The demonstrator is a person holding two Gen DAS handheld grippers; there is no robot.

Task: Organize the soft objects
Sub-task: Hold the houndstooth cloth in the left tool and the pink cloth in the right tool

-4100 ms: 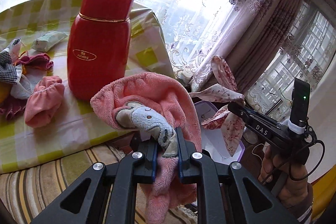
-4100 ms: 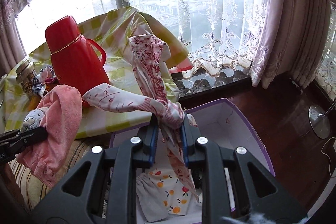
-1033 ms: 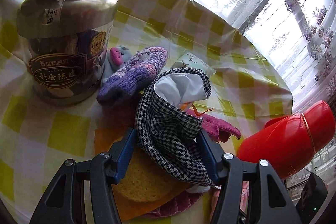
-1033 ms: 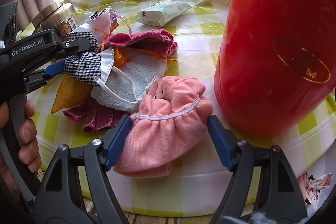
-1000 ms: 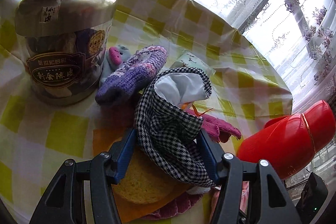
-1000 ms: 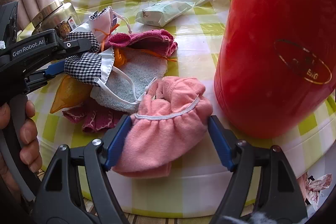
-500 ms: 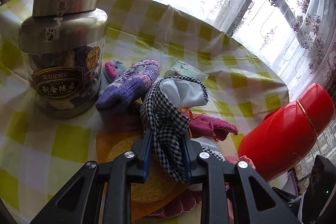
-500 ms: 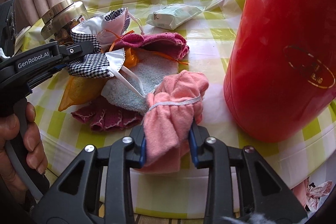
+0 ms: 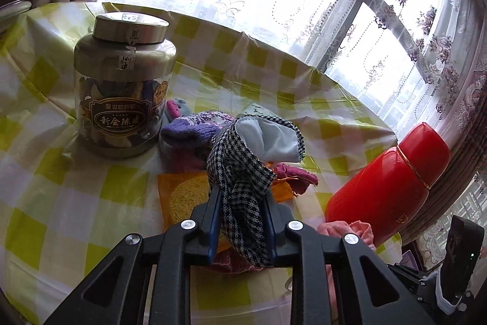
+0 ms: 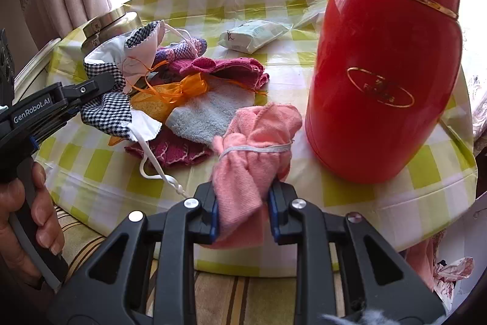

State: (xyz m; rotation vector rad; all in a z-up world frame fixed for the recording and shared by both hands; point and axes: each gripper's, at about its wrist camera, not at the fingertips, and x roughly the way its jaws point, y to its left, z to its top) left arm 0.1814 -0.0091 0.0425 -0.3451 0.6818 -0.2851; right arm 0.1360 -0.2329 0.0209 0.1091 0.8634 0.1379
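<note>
Left wrist view had the left gripper (image 9: 242, 203) with its jaws drawn in tight on a black-and-white checked cloth (image 9: 243, 172), the white lining bulging out just beyond the fingertips. The jaws had just been closing, the cloth between them. Ahead and to its left stood a lidded jar (image 9: 121, 87); a purple knitted sock (image 9: 194, 128) lay just beyond the tips, an orange pouch (image 9: 176, 194) beneath them, and a red flask (image 9: 386, 188) off to the right on the yellow checked tablecloth (image 9: 91, 203).

Right wrist view showed the right gripper (image 10: 242, 206) clamped on a pink cloth (image 10: 252, 148) with a white elastic band, its jaws likewise having just been closing on it. The flask (image 10: 386, 66) stood close on its right, nearly touching the cloth. Ahead lay a grey terry piece (image 10: 207, 114), a magenta knit (image 10: 225, 69), and a tissue packet (image 10: 252, 35) farther off. To the left, a hand (image 10: 21, 218) held the other gripper.
</note>
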